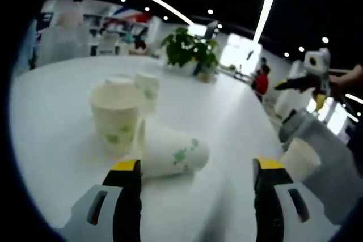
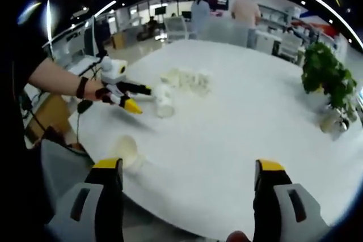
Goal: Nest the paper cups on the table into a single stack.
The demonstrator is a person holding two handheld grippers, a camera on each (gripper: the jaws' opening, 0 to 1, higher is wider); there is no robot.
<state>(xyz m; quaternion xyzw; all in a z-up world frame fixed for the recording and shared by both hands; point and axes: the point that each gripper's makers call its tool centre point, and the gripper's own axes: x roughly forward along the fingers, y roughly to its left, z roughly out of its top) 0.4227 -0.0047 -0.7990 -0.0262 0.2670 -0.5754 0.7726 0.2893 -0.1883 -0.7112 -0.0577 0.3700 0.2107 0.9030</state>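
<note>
- Cups are scattered on the white surface (image 1: 227, 111), nothing stacked into one pile so far.
- In the left gripper view, an upright cup (image 1: 115, 116) with a green leaf print stands near the camera, and a tipped cup (image 1: 173, 152) lies on its side just beside it, open end toward the upright one.
- Behind those, a back cup (image 1: 147, 91) stands upright with another pale one next to it, too blurry to say much.
- An edge cup (image 1: 299, 160) sits near the surface's rim on the right of that view.
- Left gripper (image 1: 197, 171): jaws spread wide with nothing between them, hovering just short of the tipped cup.
- Right gripper (image 2: 187, 171): jaws also apart and empty, low over the near rim of the surface.
- In the right gripper view the left gripper reaches in from the left, held by a hand (image 2: 102, 92), its yellow tips just beside a cup.
- Further out: potted plant (image 2: 326, 83) on the far side of the surface, and two people (image 2: 224, 12) standing in the background.
</note>
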